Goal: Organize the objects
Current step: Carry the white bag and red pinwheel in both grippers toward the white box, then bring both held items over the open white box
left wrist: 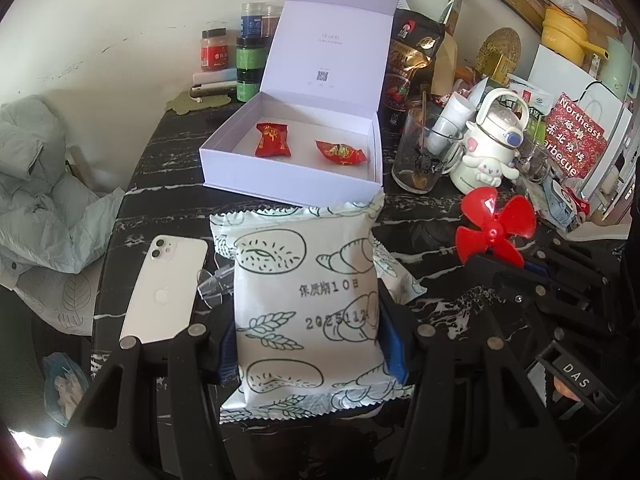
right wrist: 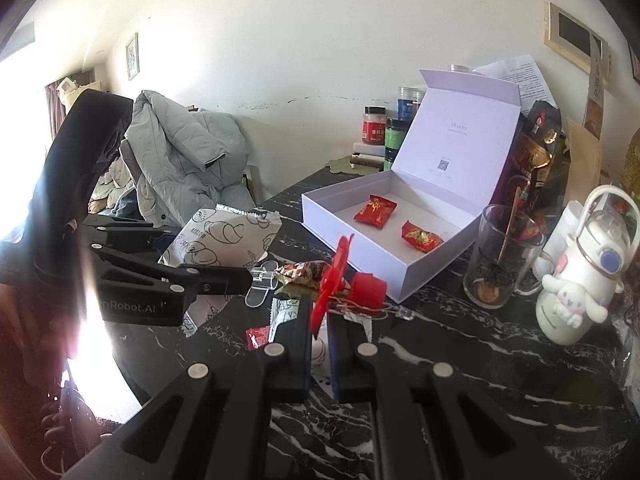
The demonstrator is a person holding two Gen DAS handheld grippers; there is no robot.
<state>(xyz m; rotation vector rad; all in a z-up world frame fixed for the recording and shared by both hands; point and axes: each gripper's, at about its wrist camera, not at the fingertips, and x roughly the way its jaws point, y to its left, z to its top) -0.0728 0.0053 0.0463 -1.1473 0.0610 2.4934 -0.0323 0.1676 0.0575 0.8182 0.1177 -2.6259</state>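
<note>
black marble table [left wrist: 168, 184], open white box [left wrist: 240, 168] (2 red candies inside), phone [left wrist: 164, 284], glass mug [right wrist: 500, 256]

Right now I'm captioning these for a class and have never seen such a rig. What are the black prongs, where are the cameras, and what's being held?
They are handheld two-finger grippers, one per hand, each carrying a forward-looking camera. The left gripper is shut on a white bread packet. The right gripper pinches a red toy propeller. On the black marble table stand an open white box holding two red candies, a phone, a glass and a white bottle.
</note>
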